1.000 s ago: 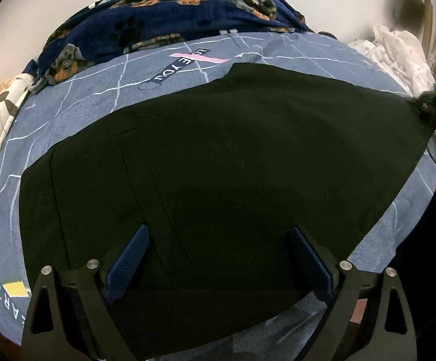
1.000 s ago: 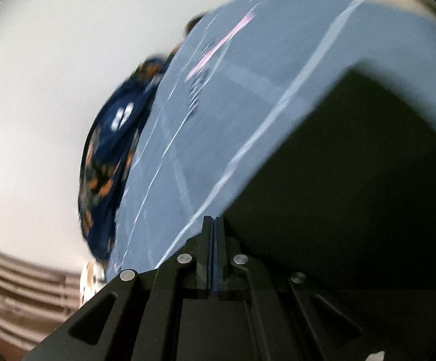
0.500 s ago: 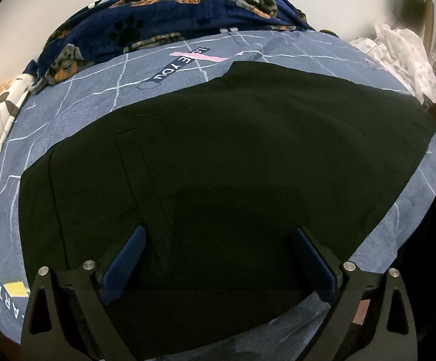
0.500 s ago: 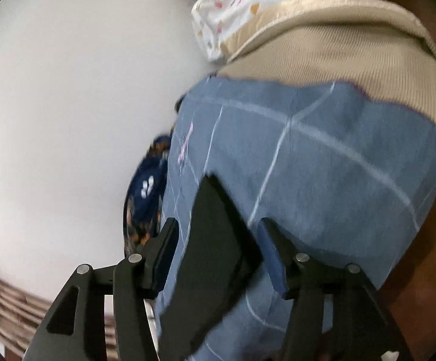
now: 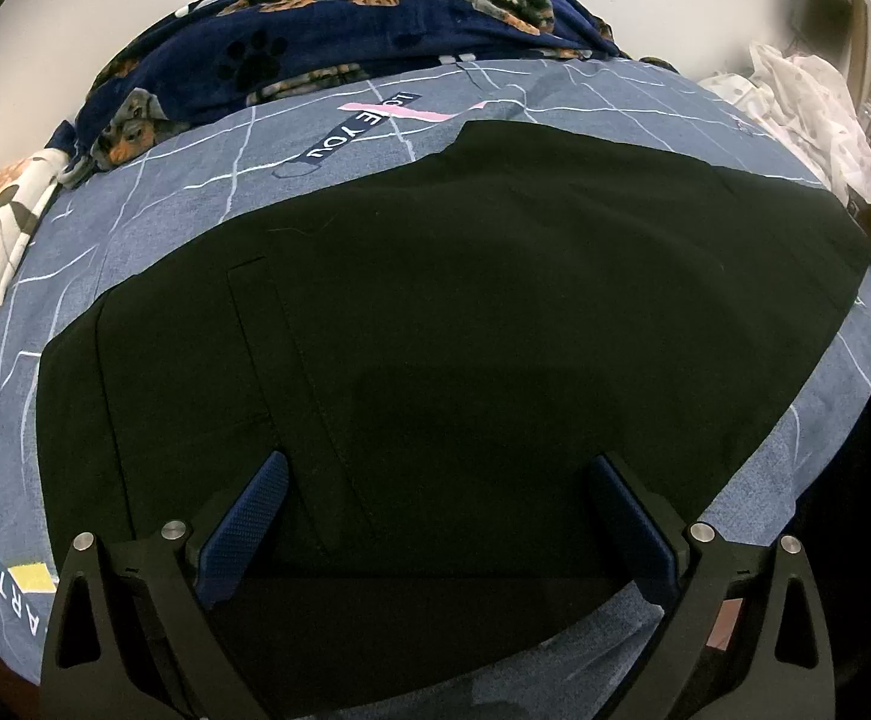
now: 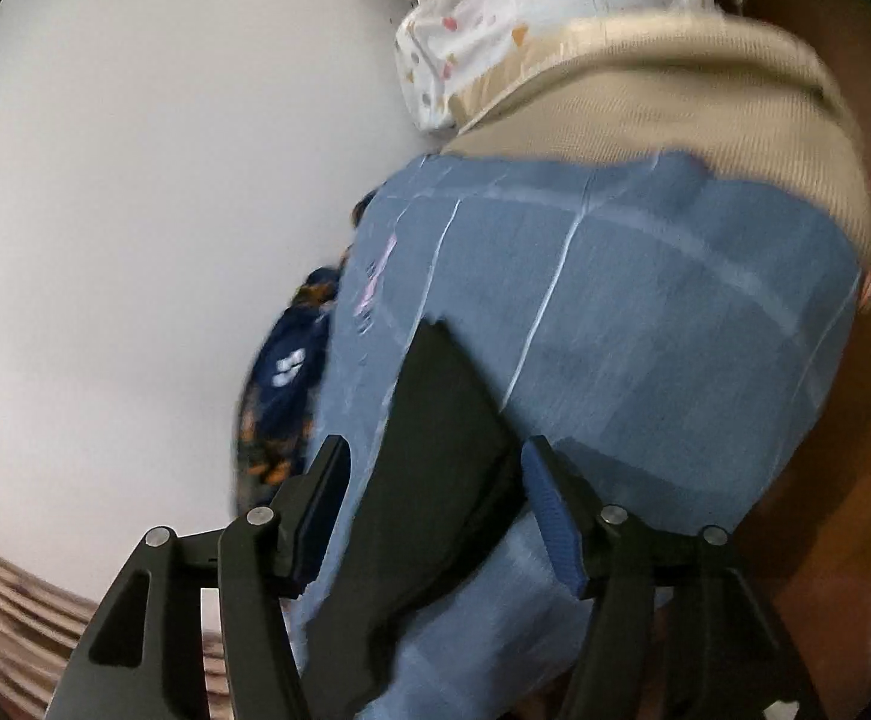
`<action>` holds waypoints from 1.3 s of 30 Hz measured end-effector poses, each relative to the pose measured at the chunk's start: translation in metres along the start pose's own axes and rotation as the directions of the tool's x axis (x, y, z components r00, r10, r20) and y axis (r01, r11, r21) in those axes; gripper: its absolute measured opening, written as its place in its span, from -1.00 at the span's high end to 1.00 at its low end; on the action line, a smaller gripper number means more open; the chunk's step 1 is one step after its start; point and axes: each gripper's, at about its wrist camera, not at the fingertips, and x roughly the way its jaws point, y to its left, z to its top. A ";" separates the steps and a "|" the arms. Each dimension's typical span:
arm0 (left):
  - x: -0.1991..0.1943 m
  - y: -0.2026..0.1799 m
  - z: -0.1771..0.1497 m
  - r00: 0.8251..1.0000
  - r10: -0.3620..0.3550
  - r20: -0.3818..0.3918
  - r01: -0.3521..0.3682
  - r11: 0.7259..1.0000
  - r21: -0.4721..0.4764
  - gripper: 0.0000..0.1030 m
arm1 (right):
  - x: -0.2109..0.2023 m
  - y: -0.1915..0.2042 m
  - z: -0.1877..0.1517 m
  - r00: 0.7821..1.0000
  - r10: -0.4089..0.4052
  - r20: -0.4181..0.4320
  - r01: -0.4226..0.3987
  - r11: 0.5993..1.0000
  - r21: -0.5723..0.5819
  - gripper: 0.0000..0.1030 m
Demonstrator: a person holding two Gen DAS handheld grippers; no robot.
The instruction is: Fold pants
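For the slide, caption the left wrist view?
Open left gripper poised over black pants spread flat on a blue sheet.

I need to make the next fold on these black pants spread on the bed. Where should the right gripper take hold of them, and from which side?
Probably the pointed corner of the black pants, which lies between the right gripper's fingers; its jaws have just been opening and do not pinch it. Come in low from the bed's edge, sliding one finger under the flat cloth on the blue sheet.

place: home bedroom | evidence: bed sheet (image 5: pixel 555 102), dog-print blanket (image 5: pixel 339 30)
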 end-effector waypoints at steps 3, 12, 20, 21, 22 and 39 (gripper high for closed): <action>0.000 0.000 0.000 1.000 0.000 -0.001 0.000 1.000 0.000 -0.94 | 0.009 -0.004 -0.011 0.999 0.022 -0.049 -0.022 1.000 0.011 -0.11; 0.000 0.000 0.001 1.000 0.001 0.000 -0.001 1.000 0.000 -0.95 | 0.028 -0.004 -0.011 0.994 0.082 -0.066 -0.079 0.996 0.048 -0.27; 0.000 -0.001 0.001 1.000 0.001 0.000 -0.001 1.000 -0.001 -0.95 | 0.017 -0.009 0.006 0.996 0.047 0.076 -0.051 0.997 0.057 -0.24; 0.000 -0.001 0.001 1.000 0.002 0.001 -0.002 1.000 0.000 -0.95 | 0.017 -0.008 0.006 0.997 0.035 0.073 -0.039 0.998 0.054 -0.23; 0.001 -0.001 0.001 1.000 0.002 0.002 -0.002 1.000 0.000 -0.96 | 0.016 -0.007 0.006 0.997 0.026 0.067 -0.029 0.998 0.047 -0.23; 0.001 -0.001 0.002 1.000 0.002 0.001 -0.002 1.000 -0.001 -0.99 | 0.043 0.012 -0.002 0.996 -0.023 -0.087 0.016 0.997 -0.079 -0.34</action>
